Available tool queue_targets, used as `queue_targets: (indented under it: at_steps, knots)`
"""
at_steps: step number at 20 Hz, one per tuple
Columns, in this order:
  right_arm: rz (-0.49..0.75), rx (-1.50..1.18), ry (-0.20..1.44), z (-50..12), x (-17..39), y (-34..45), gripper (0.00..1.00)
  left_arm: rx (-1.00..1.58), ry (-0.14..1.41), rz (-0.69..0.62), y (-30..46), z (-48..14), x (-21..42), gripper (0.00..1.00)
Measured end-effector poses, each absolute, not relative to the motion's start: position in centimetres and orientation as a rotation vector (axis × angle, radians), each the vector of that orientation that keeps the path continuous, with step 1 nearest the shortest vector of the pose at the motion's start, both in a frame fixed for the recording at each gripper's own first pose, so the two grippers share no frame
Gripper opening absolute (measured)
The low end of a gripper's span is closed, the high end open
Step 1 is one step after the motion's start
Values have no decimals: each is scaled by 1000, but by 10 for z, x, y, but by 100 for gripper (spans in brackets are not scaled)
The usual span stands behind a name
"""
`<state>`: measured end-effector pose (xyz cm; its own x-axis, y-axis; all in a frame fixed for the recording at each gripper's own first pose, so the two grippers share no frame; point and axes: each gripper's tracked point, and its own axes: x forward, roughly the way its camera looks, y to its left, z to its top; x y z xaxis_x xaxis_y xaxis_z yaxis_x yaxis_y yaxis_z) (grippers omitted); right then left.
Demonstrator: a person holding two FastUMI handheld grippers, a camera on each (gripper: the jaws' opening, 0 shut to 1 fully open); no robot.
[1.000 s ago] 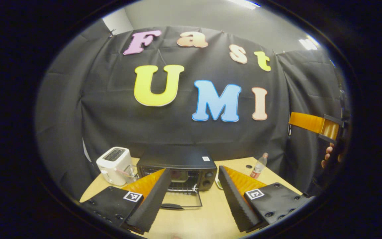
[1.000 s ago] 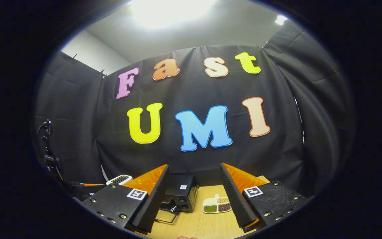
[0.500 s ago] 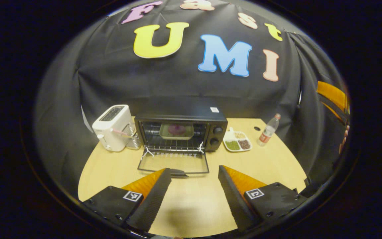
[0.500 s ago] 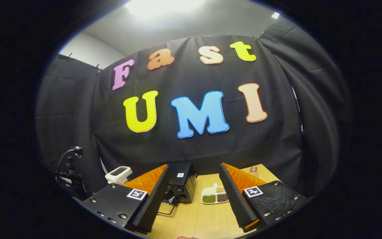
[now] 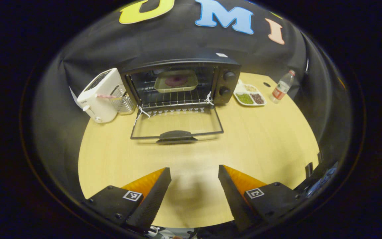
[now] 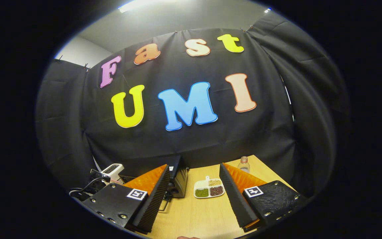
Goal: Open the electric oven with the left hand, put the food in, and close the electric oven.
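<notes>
Since the earlier frames the left gripper (image 5: pixel 194 196) has tipped down toward the table (image 5: pixel 260 139), so the electric oven (image 5: pixel 181 81) now sits higher in its view. Its jaws are spread wide with nothing between them, above bare wood well short of the door (image 5: pixel 176 124), which lies folded flat. Inside, on the rack, rests a tray (image 5: pixel 176 81) with the food (image 5: pixel 175 80). A white toaster (image 5: pixel 99 95) stands left of the oven; a divided dish (image 5: pixel 250 98) and a bottle (image 5: pixel 281 87) stand right. The right gripper (image 6: pixel 194 196) hovers with jaws apart, empty, the dish between its fingers farther off.
</notes>
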<state>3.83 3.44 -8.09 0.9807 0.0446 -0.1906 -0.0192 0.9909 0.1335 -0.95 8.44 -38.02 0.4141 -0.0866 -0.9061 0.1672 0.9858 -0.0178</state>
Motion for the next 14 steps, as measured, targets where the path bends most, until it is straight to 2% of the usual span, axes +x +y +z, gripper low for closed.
queue_targets:
  at_steps: [5, 14]
  knots:
    - [-18, 141, 229, -95, 36, 18, 91, 92, 1204, -146, 99, -413, 8, 98]
    - [-108, 105, 190, -86, 40, -7, 91, 127, 1309, -160, 112, -464, 41, 97]
